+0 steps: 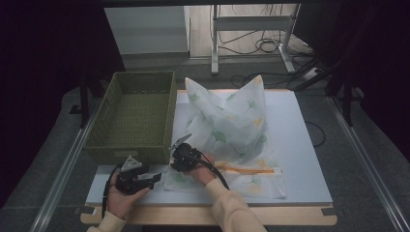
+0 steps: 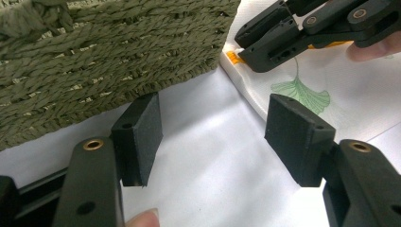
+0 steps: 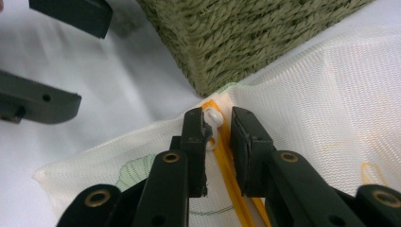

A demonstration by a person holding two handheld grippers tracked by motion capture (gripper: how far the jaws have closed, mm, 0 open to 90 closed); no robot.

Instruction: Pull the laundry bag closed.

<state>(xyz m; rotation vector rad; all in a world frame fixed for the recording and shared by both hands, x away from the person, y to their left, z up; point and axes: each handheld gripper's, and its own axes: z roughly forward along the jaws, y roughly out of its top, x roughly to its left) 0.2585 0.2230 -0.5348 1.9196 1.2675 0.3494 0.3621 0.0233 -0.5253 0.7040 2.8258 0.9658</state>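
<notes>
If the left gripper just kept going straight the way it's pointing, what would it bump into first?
Probably the green woven basket. The left gripper has its jaws open over bare white table, aimed at the basket's near corner. The mesh bag and the right gripper lie just beside that line, so depth leaves some doubt.
</notes>
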